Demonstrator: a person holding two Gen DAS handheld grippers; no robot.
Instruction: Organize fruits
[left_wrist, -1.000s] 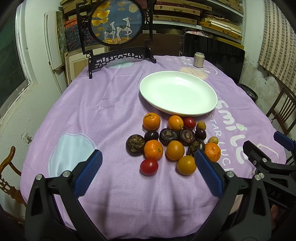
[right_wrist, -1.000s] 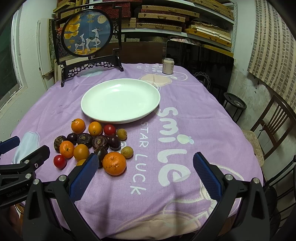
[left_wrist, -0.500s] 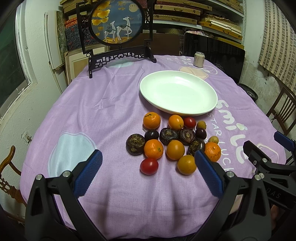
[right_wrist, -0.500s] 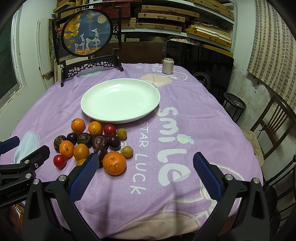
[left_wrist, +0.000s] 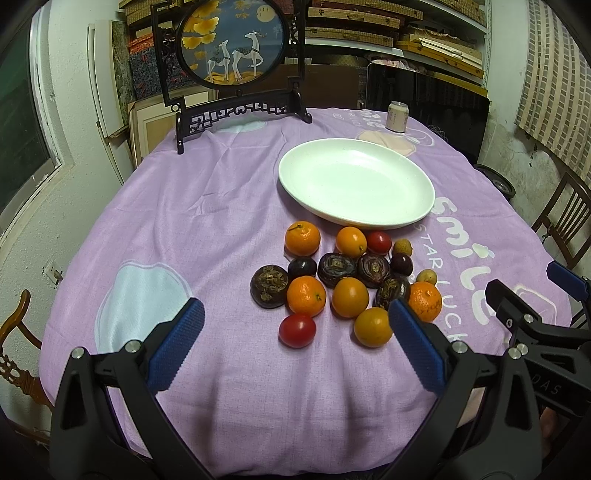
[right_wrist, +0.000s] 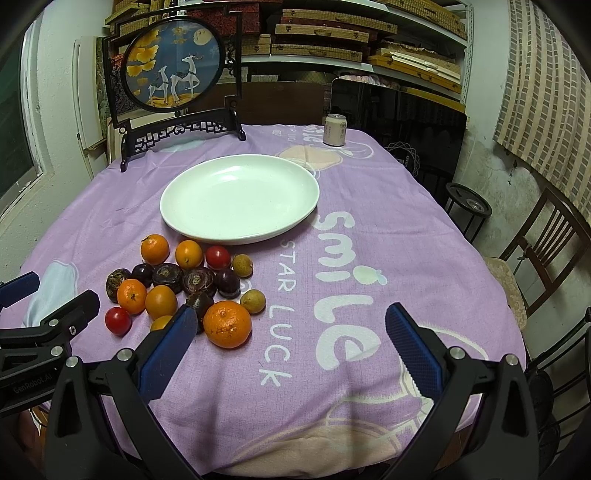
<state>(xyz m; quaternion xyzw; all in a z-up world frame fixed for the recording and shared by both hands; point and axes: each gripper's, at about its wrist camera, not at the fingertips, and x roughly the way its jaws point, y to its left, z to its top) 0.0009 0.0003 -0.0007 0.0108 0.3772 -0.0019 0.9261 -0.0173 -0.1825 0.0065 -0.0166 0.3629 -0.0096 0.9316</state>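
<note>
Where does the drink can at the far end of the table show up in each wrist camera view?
Left wrist: the can stands upper right of centre, beyond the white plate.
Right wrist: the can stands just right of centre near the top.
Shared landmark: the round deer screen, left of the can in both.

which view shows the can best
The right wrist view: the can stands larger and nearer the centre there, its top rim visible, behind the plate. In the left wrist view the can shows whole too, but smaller and further off.
</note>
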